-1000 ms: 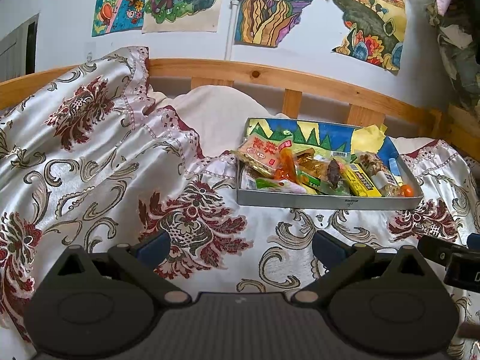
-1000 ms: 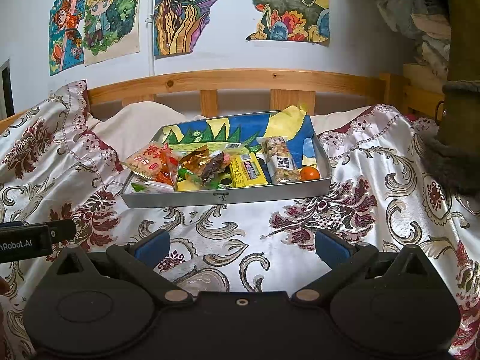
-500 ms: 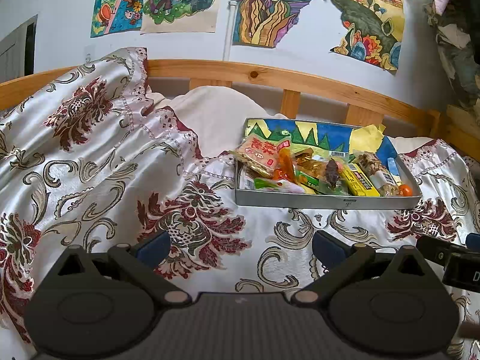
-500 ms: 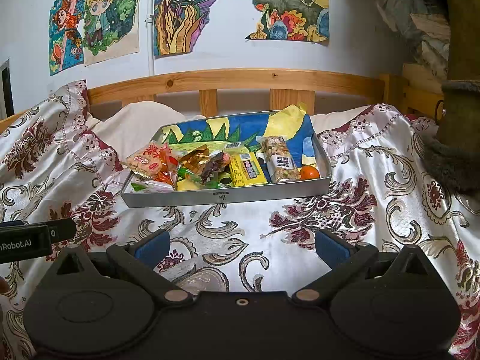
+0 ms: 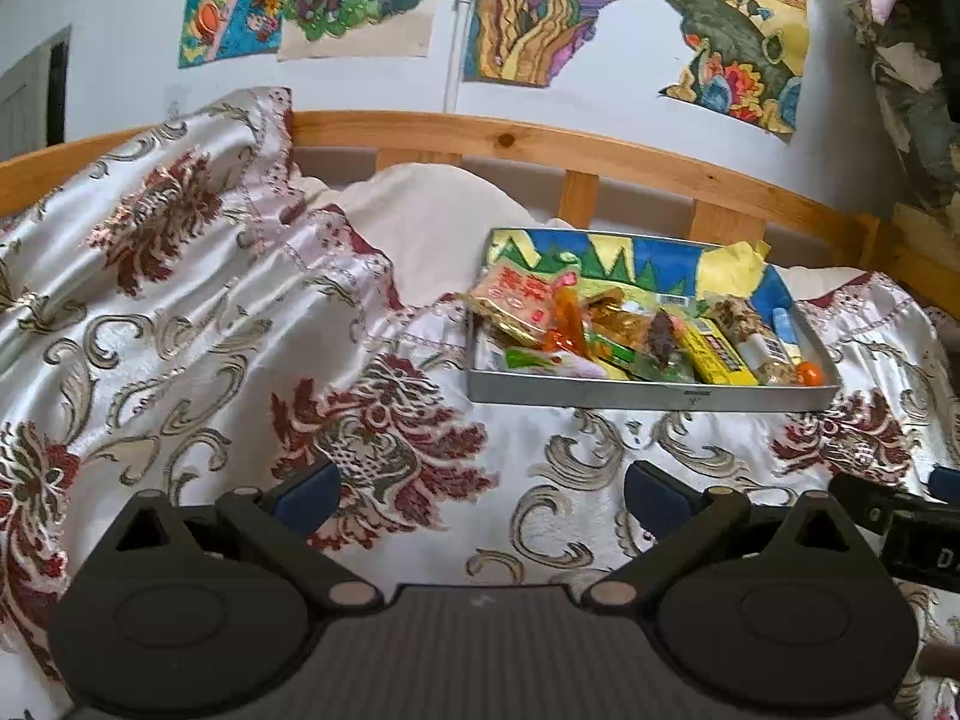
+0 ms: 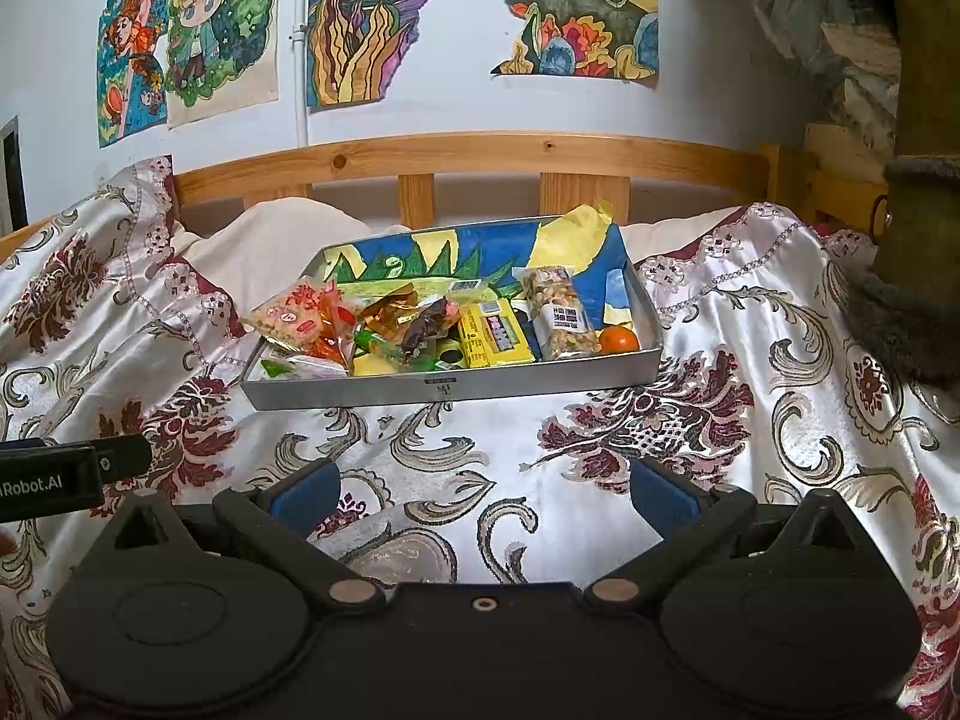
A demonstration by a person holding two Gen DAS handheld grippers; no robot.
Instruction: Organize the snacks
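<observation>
The snacks (image 6: pixel 420 330) sit heaped in a shallow metal tray (image 6: pixel 444 389) on the quilt (image 6: pixel 750 420). Both the left gripper (image 5: pixel 480 489) and right gripper (image 6: pixel 483 489) hover near it, spread wide and empty. The soft bedding could let the tray tip under a push, and overlapping wrappers risk a double grab.

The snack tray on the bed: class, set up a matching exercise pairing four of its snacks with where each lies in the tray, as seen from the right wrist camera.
Column one:
1. small orange fruit
2. yellow box
3. nut bar
4. orange cracker packet

Column two:
A. overhanging the left end of the snack tray
B. front right corner
C. middle, left of the nut bar
D. between the yellow box and the fruit

Pairs: 1-B, 2-C, 3-D, 4-A
</observation>
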